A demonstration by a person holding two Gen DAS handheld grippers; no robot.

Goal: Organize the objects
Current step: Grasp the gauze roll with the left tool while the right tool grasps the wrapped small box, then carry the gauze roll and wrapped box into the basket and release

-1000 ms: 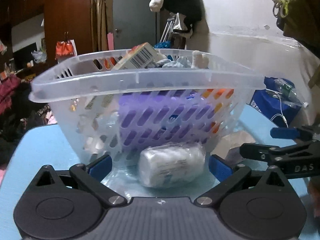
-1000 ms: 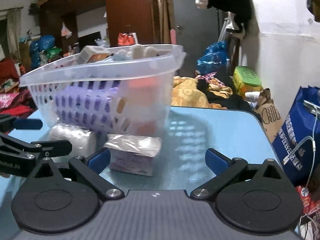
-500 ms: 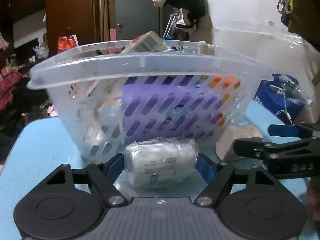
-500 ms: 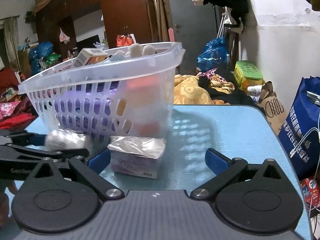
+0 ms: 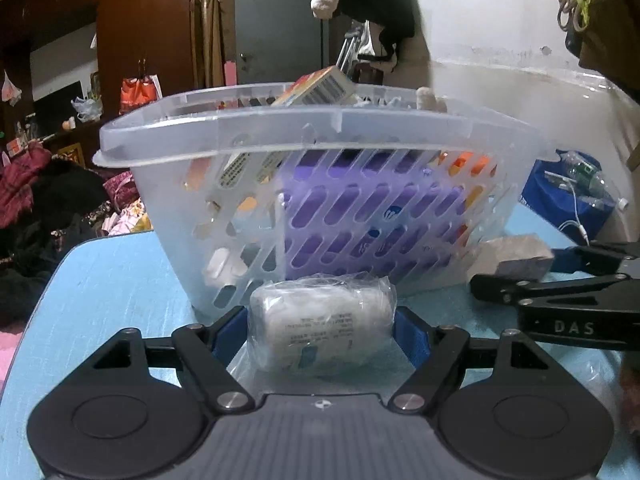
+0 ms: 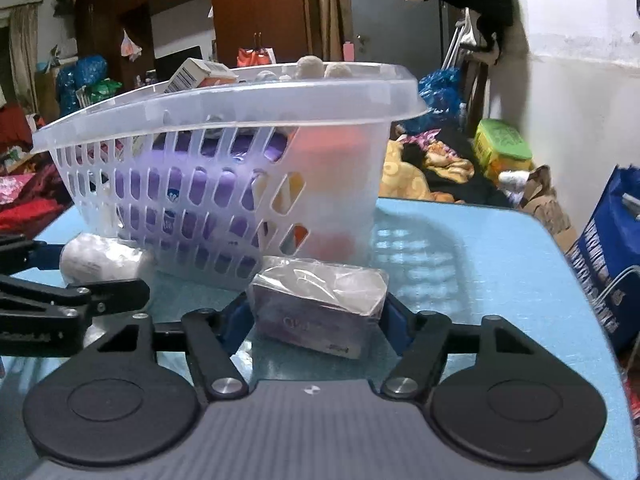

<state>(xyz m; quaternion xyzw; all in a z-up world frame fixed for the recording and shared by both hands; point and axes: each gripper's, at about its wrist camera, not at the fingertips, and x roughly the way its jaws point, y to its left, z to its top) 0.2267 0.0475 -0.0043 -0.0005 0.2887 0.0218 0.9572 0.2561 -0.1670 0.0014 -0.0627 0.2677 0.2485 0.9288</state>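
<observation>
Between the left gripper's (image 5: 322, 332) blue pads sits a clamped white plastic-wrapped roll (image 5: 320, 330); only the right view shows the right gripper (image 6: 316, 320) pinching a purple film-wrapped box (image 6: 318, 316), both on the blue table (image 6: 480, 264) touching the translucent slotted basket (image 6: 224, 176)

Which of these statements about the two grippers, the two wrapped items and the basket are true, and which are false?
1. The left gripper is shut on the white wrapped roll. True.
2. The right gripper is wide open with nothing between its fingers. False: it is shut on the purple wrapped box.
3. The basket is empty. False: it holds boxes and a purple pack.
4. Both wrapped items are in front of the basket, outside it. True.
5. The table is red. False: it is light blue.
</observation>
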